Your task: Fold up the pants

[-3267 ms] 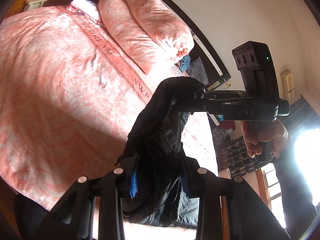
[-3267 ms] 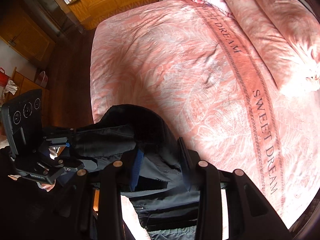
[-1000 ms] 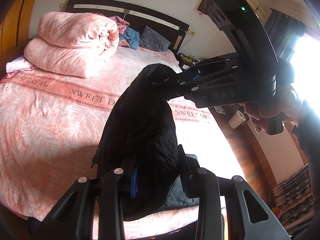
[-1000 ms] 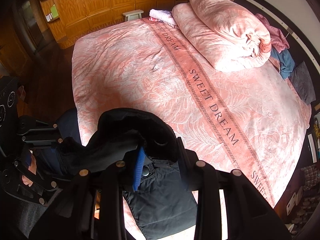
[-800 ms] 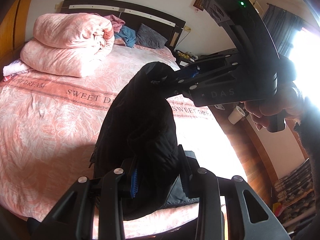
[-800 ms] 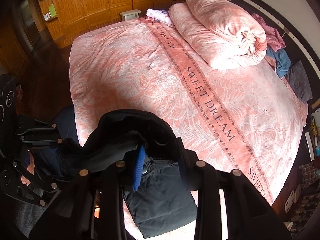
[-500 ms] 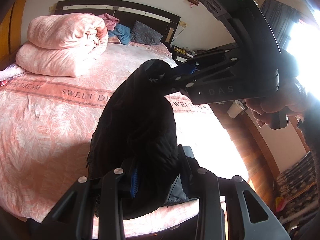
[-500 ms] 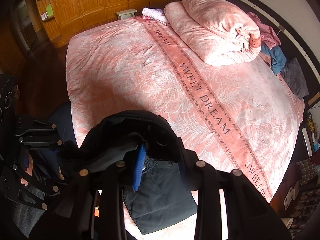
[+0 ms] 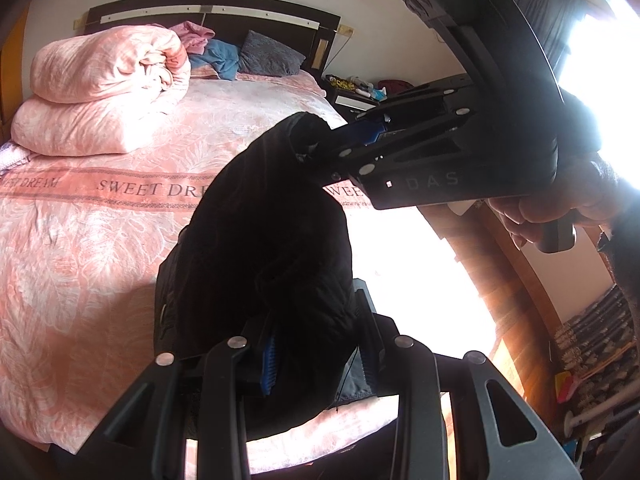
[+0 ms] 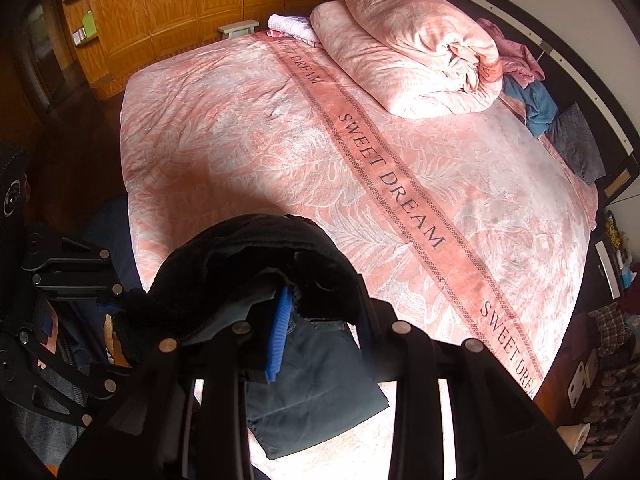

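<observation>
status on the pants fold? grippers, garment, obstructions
Left gripper and right gripper both clamped on the dark pants, bunched, held above the pink bedspread. One end hangs near the bed edge. Folded duvet sits far off; nothing blocking.

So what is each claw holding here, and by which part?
Both hold the black pants. The left claw and the right claw each pinch a bunched fold near the top edge; the rest hangs over the pink bedspread.
</observation>
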A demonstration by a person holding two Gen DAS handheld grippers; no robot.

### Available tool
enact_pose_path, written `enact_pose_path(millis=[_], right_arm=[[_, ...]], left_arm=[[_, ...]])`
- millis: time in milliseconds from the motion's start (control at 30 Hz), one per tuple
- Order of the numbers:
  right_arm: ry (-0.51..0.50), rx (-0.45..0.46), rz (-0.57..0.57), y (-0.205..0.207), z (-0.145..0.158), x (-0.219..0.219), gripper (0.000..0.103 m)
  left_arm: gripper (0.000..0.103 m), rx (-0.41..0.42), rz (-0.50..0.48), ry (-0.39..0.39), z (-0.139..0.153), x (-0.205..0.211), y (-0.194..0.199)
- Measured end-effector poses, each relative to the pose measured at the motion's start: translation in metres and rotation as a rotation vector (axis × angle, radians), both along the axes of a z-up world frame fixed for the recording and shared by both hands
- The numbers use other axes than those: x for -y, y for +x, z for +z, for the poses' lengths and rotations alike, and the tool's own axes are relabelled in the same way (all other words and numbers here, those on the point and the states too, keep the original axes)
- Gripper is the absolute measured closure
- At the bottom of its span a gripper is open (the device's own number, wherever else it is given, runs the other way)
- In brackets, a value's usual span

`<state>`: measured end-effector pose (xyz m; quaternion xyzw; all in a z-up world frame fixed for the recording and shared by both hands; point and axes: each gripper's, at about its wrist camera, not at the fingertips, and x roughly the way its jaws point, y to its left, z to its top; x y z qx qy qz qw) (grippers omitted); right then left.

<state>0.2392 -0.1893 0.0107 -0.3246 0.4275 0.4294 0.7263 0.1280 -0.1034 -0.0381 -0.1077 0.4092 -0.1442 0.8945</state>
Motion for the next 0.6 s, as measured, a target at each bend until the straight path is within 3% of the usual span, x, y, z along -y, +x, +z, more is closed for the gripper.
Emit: enact_pose_path(millis=[600], right_arm=[[0.034, -0.036, -0.081, 0.018, -0.036, 0.079, 0.073]], left_arm=[[0.07, -0.06, -0.11, 0.033, -0.03, 0.063, 0.027]])
